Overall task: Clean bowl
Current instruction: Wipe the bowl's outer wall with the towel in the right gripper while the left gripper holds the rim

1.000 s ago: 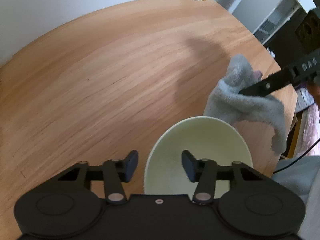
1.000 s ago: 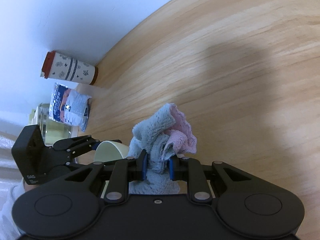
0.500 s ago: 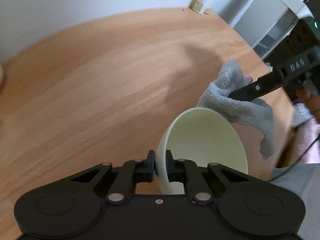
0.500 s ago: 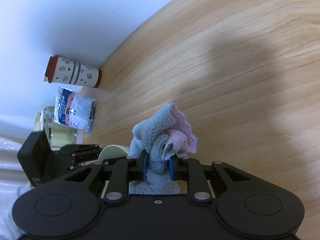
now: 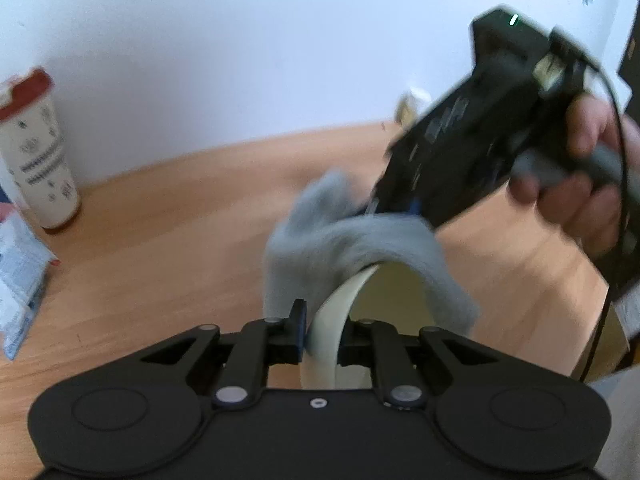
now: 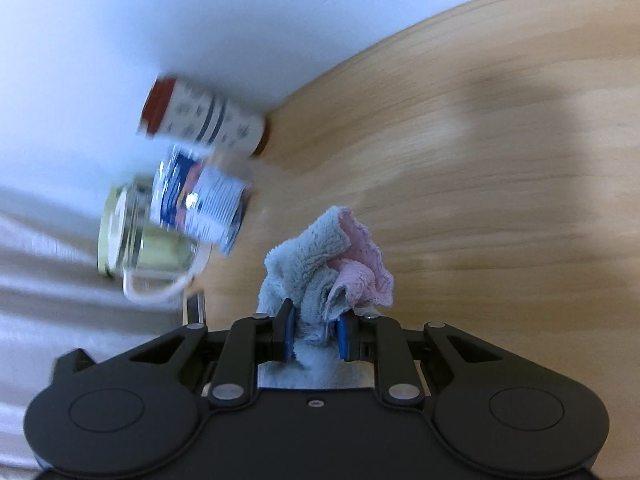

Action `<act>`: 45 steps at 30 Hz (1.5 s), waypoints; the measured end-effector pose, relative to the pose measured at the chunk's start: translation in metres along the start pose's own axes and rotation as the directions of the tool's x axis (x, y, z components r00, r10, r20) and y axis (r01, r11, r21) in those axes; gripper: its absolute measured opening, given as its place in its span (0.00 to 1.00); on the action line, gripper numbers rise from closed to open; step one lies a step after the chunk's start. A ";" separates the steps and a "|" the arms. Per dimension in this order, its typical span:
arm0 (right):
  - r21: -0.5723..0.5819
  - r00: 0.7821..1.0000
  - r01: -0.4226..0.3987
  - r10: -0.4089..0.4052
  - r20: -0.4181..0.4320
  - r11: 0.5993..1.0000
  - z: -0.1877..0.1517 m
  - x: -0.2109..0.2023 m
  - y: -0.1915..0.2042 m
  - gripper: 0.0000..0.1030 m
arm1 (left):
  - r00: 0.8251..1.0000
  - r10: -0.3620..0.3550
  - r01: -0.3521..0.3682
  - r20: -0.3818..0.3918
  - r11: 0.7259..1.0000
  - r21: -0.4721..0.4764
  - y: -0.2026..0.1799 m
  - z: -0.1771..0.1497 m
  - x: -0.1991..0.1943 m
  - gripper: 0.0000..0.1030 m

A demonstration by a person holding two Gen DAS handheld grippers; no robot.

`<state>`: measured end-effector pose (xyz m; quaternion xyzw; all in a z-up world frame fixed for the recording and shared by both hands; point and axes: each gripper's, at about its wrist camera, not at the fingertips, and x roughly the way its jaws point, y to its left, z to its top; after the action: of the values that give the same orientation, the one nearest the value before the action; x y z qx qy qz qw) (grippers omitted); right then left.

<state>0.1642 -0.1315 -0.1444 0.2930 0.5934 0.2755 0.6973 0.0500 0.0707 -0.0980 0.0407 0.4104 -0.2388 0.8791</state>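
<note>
My left gripper (image 5: 322, 338) is shut on the rim of a pale cream bowl (image 5: 336, 312), holding it tilted on edge above the wooden table (image 5: 160, 240). My right gripper (image 6: 314, 334) is shut on a blue and pink cloth (image 6: 324, 264). In the left wrist view the cloth (image 5: 360, 240) drapes over the bowl's upper rim, with the right gripper's body (image 5: 472, 132) just above it. The bowl does not show in the right wrist view.
A white patterned cup with a red lid (image 5: 34, 152) stands by the wall at the left; it also shows in the right wrist view (image 6: 200, 120). Beside it lie a blue-white packet (image 6: 200, 200) and a glass jar (image 6: 140, 236).
The left gripper closed on the bowl's rim and lifted and tilted it. The right gripper brought the cloth over onto the bowl's rim. Both views swung towards the wall.
</note>
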 end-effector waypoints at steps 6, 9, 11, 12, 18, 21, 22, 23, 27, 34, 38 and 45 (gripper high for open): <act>-0.020 0.999 -0.013 0.012 -0.039 1.000 0.004 0.004 0.004 0.22 | 0.999 0.036 -0.033 0.039 0.998 -0.061 -0.004 -0.002 -0.008 0.15; 0.009 0.999 0.040 -0.040 -0.035 0.999 -0.005 -0.006 -0.014 0.22 | 0.998 0.041 -0.036 0.047 0.994 -0.104 -0.003 -0.007 -0.011 0.15; 0.051 0.998 0.043 -0.041 -0.037 0.998 -0.012 -0.011 -0.027 0.22 | 0.998 0.042 -0.036 0.044 0.991 -0.132 -0.003 -0.009 -0.009 0.15; 0.058 0.998 0.047 -0.045 -0.039 0.997 -0.015 -0.012 -0.031 0.22 | 0.998 0.039 -0.032 0.042 0.989 -0.147 -0.003 -0.010 -0.008 0.15; 0.123 0.999 0.039 -0.035 -0.032 0.992 -0.032 -0.017 -0.052 0.22 | 0.999 0.020 -0.012 0.040 0.980 -0.196 -0.007 -0.011 -0.002 0.15; 0.082 1.000 0.025 -0.025 -0.001 0.996 -0.023 -0.018 -0.035 0.22 | 0.999 0.012 -0.006 0.031 0.983 -0.186 -0.012 -0.009 0.001 0.15; 0.066 1.000 0.014 -0.014 0.009 0.998 -0.019 -0.018 -0.028 0.22 | 1.000 0.008 -0.004 0.024 0.984 -0.175 -0.015 -0.008 0.004 0.15; 0.053 1.000 -0.001 0.000 0.011 0.999 -0.016 -0.017 -0.022 0.22 | 1.000 0.005 -0.002 0.020 0.985 -0.170 -0.017 -0.008 0.005 0.15; -0.100 1.000 0.013 -0.015 -0.023 0.995 -0.011 -0.004 0.017 0.22 | 1.000 -0.016 0.018 0.013 0.980 -0.200 -0.016 -0.009 0.009 0.16; 0.037 0.999 0.040 -0.040 0.003 0.999 -0.018 -0.016 -0.028 0.22 | 1.000 -0.014 0.016 0.011 0.968 -0.250 -0.009 -0.016 0.009 0.17; 0.146 0.998 0.058 -0.056 -0.019 0.988 -0.035 -0.022 -0.065 0.22 | 1.000 -0.010 0.016 0.019 0.951 -0.308 0.001 -0.021 0.011 0.18; 0.201 0.999 0.032 -0.034 0.005 0.979 -0.046 -0.020 -0.071 0.22 | 0.999 -0.042 0.049 0.031 0.955 -0.291 -0.001 -0.015 0.016 0.19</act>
<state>0.1186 -0.1901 -0.1891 0.3533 0.6201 0.2012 0.6710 0.0481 0.0679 -0.1198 -0.1018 0.4312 -0.1961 0.8748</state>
